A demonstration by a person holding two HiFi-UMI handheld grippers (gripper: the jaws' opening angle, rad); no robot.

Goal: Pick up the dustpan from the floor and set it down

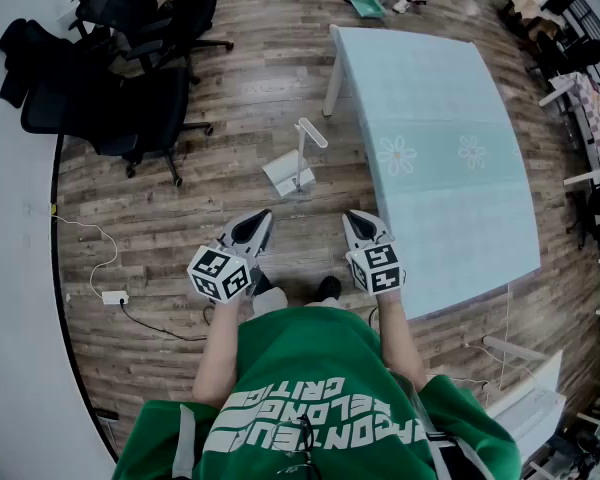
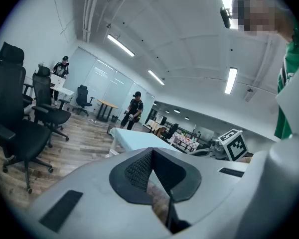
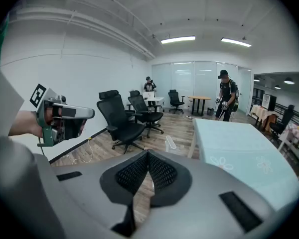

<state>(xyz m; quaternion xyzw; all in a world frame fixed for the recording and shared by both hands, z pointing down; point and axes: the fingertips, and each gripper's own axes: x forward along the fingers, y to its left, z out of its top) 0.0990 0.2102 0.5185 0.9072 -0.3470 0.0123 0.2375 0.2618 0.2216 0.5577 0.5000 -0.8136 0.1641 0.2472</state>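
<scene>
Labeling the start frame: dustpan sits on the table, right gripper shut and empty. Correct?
Not quite. The dustpan is on the wood floor beside the table leg, not on the table, as the head view shows. The right gripper is shut and empty, as you said.

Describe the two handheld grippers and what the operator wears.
Both alike: left gripper and right gripper have light grey shells tapering to a claw with black mesh-textured pads, plus a white cube with black square markers. Operator wears a green shirt with white lettering.
</scene>
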